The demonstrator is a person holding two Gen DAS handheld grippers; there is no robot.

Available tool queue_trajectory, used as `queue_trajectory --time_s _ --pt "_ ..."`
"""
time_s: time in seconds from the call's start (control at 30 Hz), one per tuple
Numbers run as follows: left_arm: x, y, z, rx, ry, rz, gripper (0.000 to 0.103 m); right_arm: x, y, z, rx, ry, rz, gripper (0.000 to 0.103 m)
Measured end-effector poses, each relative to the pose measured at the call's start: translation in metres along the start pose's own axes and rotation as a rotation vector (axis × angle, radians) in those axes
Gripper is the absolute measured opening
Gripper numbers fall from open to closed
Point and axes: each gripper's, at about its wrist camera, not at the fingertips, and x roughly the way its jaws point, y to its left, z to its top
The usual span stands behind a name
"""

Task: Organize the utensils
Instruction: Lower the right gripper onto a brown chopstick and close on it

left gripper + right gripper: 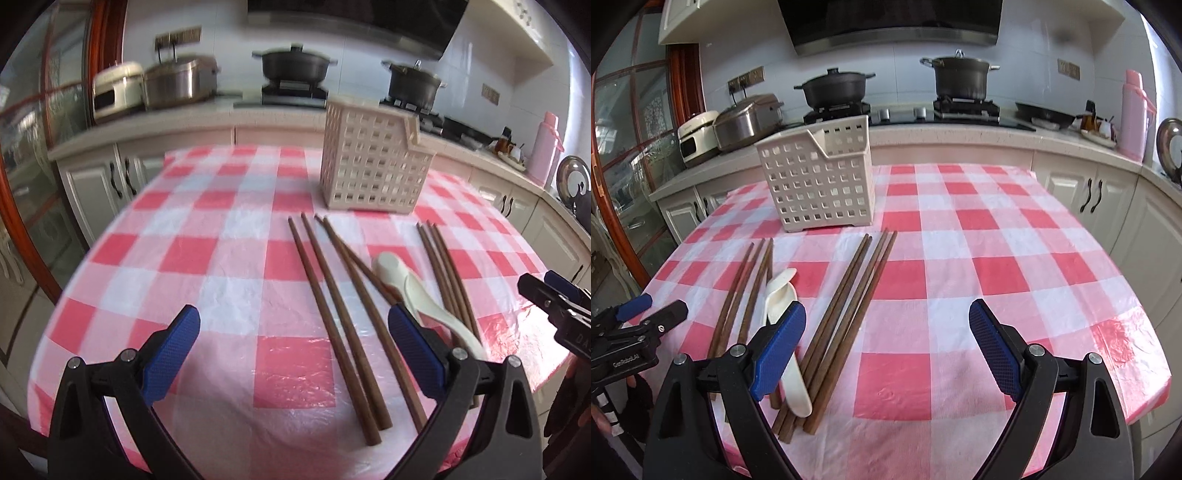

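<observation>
Nothing had gone into the cream lattice utensil holder (816,181) as far as I could see; it stood upright near the far side of the checked cloth (997,258) on the counter, and what showed through its open top looked empty. All the utensils lay flat in front of it. One bundle of brown chopsticks (846,317) lay just beside a white plastic spoon (783,332), and a second bundle of chopsticks (742,291) lay on the spoon's other side, the spoon's handle partly overlapping the sticks. So the sorting seemed wholly ahead: every piece was left to lift and stand in the holder.

The left tool (293,330) hovered over the near edge with its blue pads wide apart, holding nothing. The right tool (886,332) was likewise spread open and empty, poised near the spoon and chopsticks.

On the left tool's black body, in the right-hand view, I read what looked like "GenRobot.AI" (626,363). The wall plaques behind the stove were too blurred to read.
</observation>
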Motion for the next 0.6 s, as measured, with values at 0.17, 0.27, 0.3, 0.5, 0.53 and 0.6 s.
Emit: queue_trajectory --time_s 0.17,0.27,0.3,0.5,0.53,0.6 --pt "0.037 0.006 0.008 -0.017 0.124 0.012 0.098 0.026 -0.002 0.008 -0.009 0.063 -0.015 0.084" --pt "0.052 0.008 0.013 -0.015 0.144 0.014 0.098 0.045 -0.001 0.013 -0.018 0.113 -0.028 0.077" --pt "0.057 0.008 0.016 -0.013 0.151 0.019 0.098 0.054 -0.002 0.016 -0.015 0.133 -0.027 0.074" --pt "0.083 0.013 0.028 -0.019 0.206 0.004 0.098 0.089 -0.003 0.029 0.008 0.212 -0.037 0.051" --pt "0.087 0.013 0.030 -0.021 0.212 0.005 0.098 0.094 -0.002 0.030 0.009 0.223 -0.039 0.047" --pt "0.095 0.016 0.034 -0.028 0.231 0.010 0.098 0.103 -0.001 0.032 0.015 0.245 -0.045 0.042"
